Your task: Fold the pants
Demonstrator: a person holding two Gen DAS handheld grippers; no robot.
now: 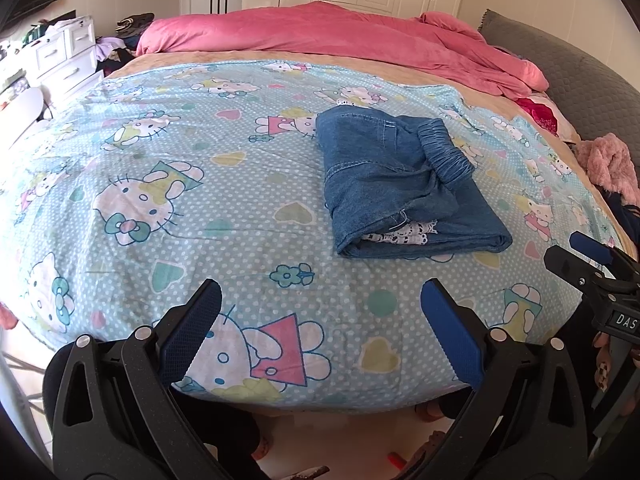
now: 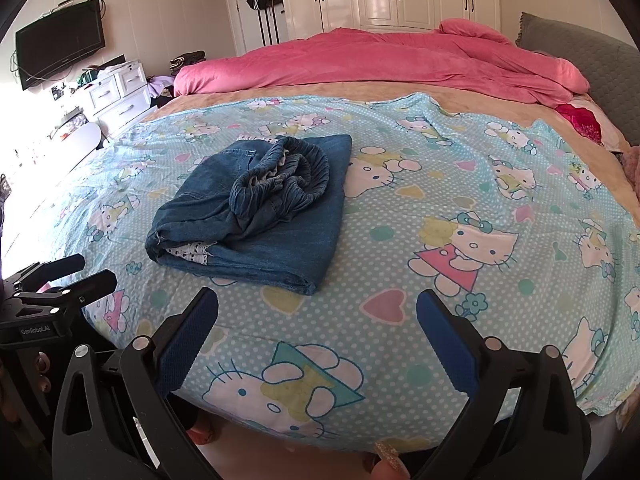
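Blue denim pants [image 1: 400, 184] lie folded in a compact bundle on the Hello Kitty sheet [image 1: 200, 200], the elastic waistband bunched on top. They show left of centre in the right wrist view [image 2: 256, 208]. My left gripper [image 1: 320, 308] is open and empty, held back near the bed's front edge, short of the pants. My right gripper [image 2: 318, 312] is open and empty, also near the front edge, just in front of the pants. Each gripper shows at the other view's edge: the right one [image 1: 588, 264], the left one [image 2: 72, 276].
A pink duvet [image 1: 340, 36] is piled along the far side of the bed. A grey headboard [image 1: 580, 76] stands at the right. White drawers [image 2: 116, 92] and a wall TV [image 2: 60, 40] are at the left; wardrobes at the back.
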